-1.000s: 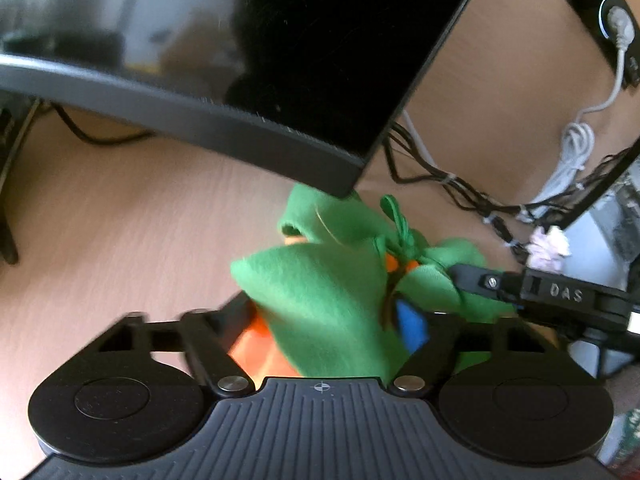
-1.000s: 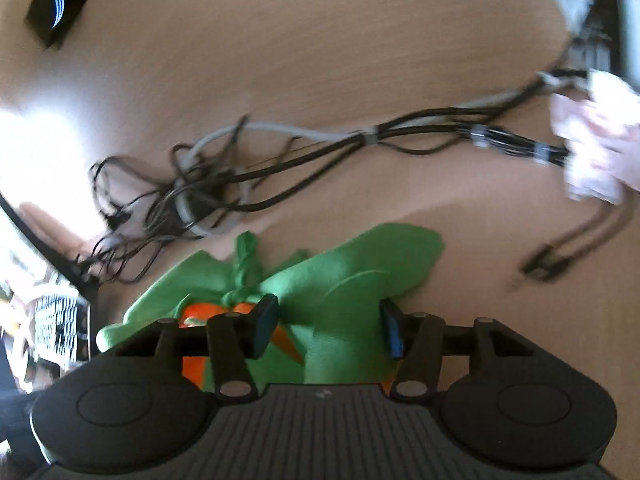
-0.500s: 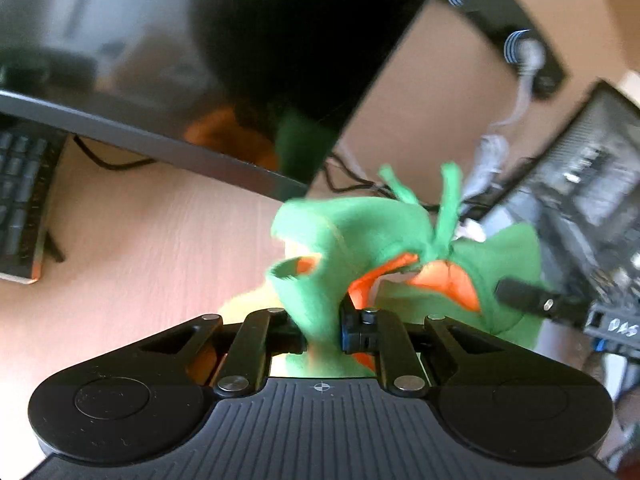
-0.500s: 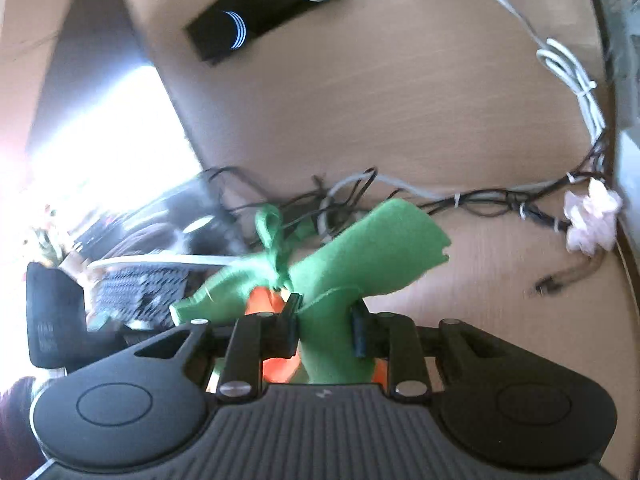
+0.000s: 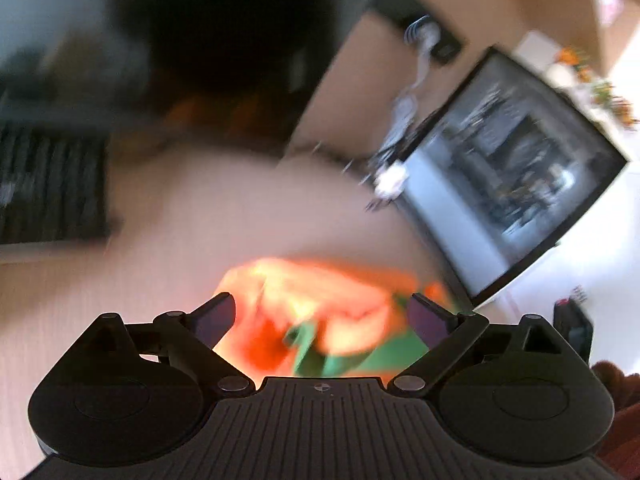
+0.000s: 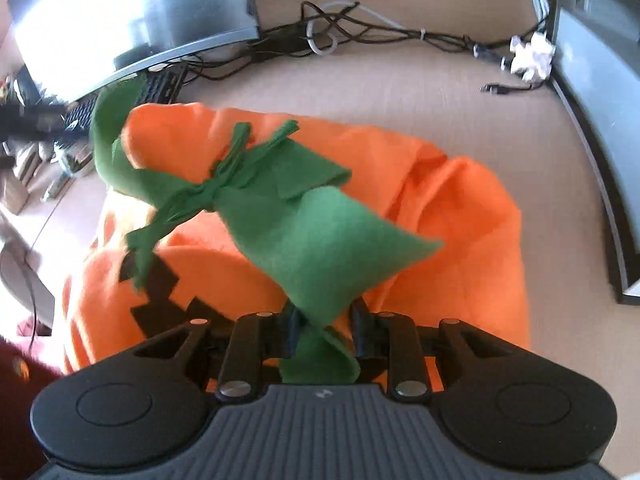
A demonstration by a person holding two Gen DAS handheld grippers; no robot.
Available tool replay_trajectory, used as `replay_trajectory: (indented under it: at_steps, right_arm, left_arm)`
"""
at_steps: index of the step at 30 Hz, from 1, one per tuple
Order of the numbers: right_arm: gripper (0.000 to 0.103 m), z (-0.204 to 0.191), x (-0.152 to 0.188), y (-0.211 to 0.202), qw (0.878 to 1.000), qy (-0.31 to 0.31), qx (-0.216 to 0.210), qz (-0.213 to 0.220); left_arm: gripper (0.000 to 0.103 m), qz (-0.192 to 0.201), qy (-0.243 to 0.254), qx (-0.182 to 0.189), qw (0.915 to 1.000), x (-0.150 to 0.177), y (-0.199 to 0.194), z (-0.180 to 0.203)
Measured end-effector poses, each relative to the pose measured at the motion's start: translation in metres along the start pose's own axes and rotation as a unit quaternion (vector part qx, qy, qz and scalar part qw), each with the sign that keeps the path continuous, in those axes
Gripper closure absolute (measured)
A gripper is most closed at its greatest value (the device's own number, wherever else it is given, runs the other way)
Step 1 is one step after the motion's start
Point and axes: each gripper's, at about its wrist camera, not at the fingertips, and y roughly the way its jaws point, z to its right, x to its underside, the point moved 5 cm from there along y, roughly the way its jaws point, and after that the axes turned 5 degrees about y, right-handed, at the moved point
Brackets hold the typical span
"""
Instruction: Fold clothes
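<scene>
An orange felt pumpkin costume point(image 6: 452, 216) with a green leaf collar point(image 6: 320, 236) and black face patches lies bunched on the wooden desk. My right gripper point(image 6: 324, 332) is shut on a green collar flap, which sticks up between its fingers. The left wrist view is heavily blurred. There my left gripper point(image 5: 324, 316) stands open, fingers wide apart, just above the orange and green costume point(image 5: 316, 300), with nothing pinched between them.
A monitor point(image 6: 132, 12) stands at the back left with a keyboard point(image 6: 120, 96) under it. A tangle of cables point(image 6: 360, 36) runs along the back. A second screen point(image 6: 596, 92) borders the right side. Bare desk point(image 5: 240, 208) lies beyond the costume.
My left gripper has let go of the green flap and opened, swinging fast. My right gripper stays shut on the collar and has drawn back, so the orange body now shows.
</scene>
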Motion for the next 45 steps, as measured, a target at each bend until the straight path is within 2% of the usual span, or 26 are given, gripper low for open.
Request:
replay_trajectory:
  at_steps: [3, 4, 5, 7, 8, 10, 12, 13, 14, 17, 18, 21, 25, 28, 31, 33, 36, 38, 40, 41, 42, 43, 45]
  right_arm:
    - [0.07, 0.002, -0.002, -0.03, 1.0, -0.005, 0.009, 0.016]
    - [0.063, 0.003, -0.004, -0.041, 1.0, -0.007, 0.012, 0.022]
    - [0.057, 0.002, -0.009, -0.051, 0.999, -0.01, 0.014, 0.034]
    - [0.054, 0.001, -0.02, -0.072, 0.998, -0.015, 0.018, 0.059]
    - [0.054, 0.001, -0.025, -0.082, 0.997, -0.018, 0.02, 0.072]
    - [0.054, -0.001, -0.043, -0.095, 0.994, -0.008, 0.014, 0.111]
    - [0.054, -0.005, -0.059, -0.097, 0.99, 0.014, -0.011, 0.139]
    - [0.054, -0.01, -0.064, -0.092, 0.989, 0.026, -0.025, 0.144]
    - [0.054, -0.014, -0.066, -0.08, 0.988, 0.037, -0.044, 0.141]
    - [0.054, -0.014, -0.058, -0.021, 0.994, 0.059, -0.064, 0.073]
    - [0.054, -0.015, -0.051, -0.001, 0.996, 0.057, -0.052, 0.047]
    - [0.053, -0.005, -0.033, 0.039, 0.999, 0.032, -0.01, 0.012]
    - [0.052, -0.004, -0.051, 0.049, 0.999, 0.022, -0.009, 0.023]
    - [0.051, 0.003, -0.075, 0.061, 0.999, 0.02, -0.002, 0.029]
    - [0.05, 0.009, -0.099, 0.074, 0.999, 0.019, 0.004, 0.035]
    - [0.05, 0.013, -0.116, 0.083, 0.999, 0.018, 0.008, 0.039]
    - [0.05, 0.019, -0.14, 0.095, 0.999, 0.016, 0.014, 0.045]
    - [0.05, 0.023, -0.156, 0.104, 0.998, 0.015, 0.019, 0.049]
    - [0.047, 0.024, -0.154, 0.081, 0.997, 0.011, 0.011, 0.069]
    - [0.042, 0.023, -0.15, 0.067, 0.997, 0.0, 0.01, 0.082]
    - [0.039, 0.022, -0.146, 0.053, 0.995, -0.01, 0.009, 0.095]
    - [0.036, 0.021, -0.141, 0.039, 0.994, -0.02, 0.007, 0.108]
    - [0.031, 0.022, -0.12, 0.02, 0.993, -0.04, 0.008, 0.106]
  left_arm:
    - [0.006, 0.029, 0.014, 0.05, 0.9982, -0.017, 0.005, 0.022]
    - [0.005, 0.032, 0.013, 0.069, 0.997, -0.018, 0.013, 0.031]
    - [0.004, 0.028, 0.01, 0.089, 0.9956, -0.017, 0.026, 0.041]
    - [0.002, 0.005, 0.0, 0.118, 0.993, -0.004, 0.054, 0.047]
    - [0.002, -0.021, -0.014, 0.12, 0.9925, 0.008, 0.073, 0.043]
    - [0.002, -0.091, -0.043, 0.096, 0.9903, 0.039, 0.109, 0.031]
    - [0.002, -0.151, -0.062, 0.062, 0.9846, 0.07, 0.134, 0.018]
    - [0.002, -0.157, -0.062, 0.058, 0.984, 0.077, 0.137, 0.016]
    - [0.002, -0.149, -0.058, 0.061, 0.9853, 0.079, 0.136, 0.018]
    - [0.002, -0.146, -0.062, 0.058, 0.9857, 0.073, 0.128, 0.019]
    - [0.002, -0.141, -0.064, 0.056, 0.9863, 0.069, 0.125, 0.018]
    - [0.002, -0.13, -0.079, 0.025, 0.988, 0.064, 0.123, 0.008]
    - [0.002, -0.125, -0.108, -0.021, 0.986, 0.056, 0.141, -0.021]
    - [0.002, -0.103, -0.081, -0.06, 0.9895, 0.033, 0.163, -0.036]
    - [0.002, -0.088, -0.06, -0.096, 0.9896, 0.009, 0.186, -0.05]
    - [0.002, -0.074, -0.058, -0.112, 0.9893, -0.006, 0.194, -0.058]
    - [0.002, -0.067, -0.081, -0.119, 0.9873, -0.02, 0.191, -0.068]
    - [0.002, -0.063, -0.087, -0.104, 0.9887, -0.018, 0.175, -0.065]
    - [0.001, -0.06, -0.087, -0.08, 0.9912, -0.009, 0.154, -0.055]
    - [0.001, -0.062, -0.082, -0.068, 0.9924, 0.0, 0.142, -0.047]
    - [0.001, -0.071, -0.07, -0.067, 0.9928, 0.012, 0.133, -0.04]
    - [0.0, -0.082, -0.055, -0.071, 0.9926, 0.026, 0.125, -0.033]
    - [0.0, -0.121, -0.004, -0.111, 0.9864, 0.058, 0.112, -0.025]
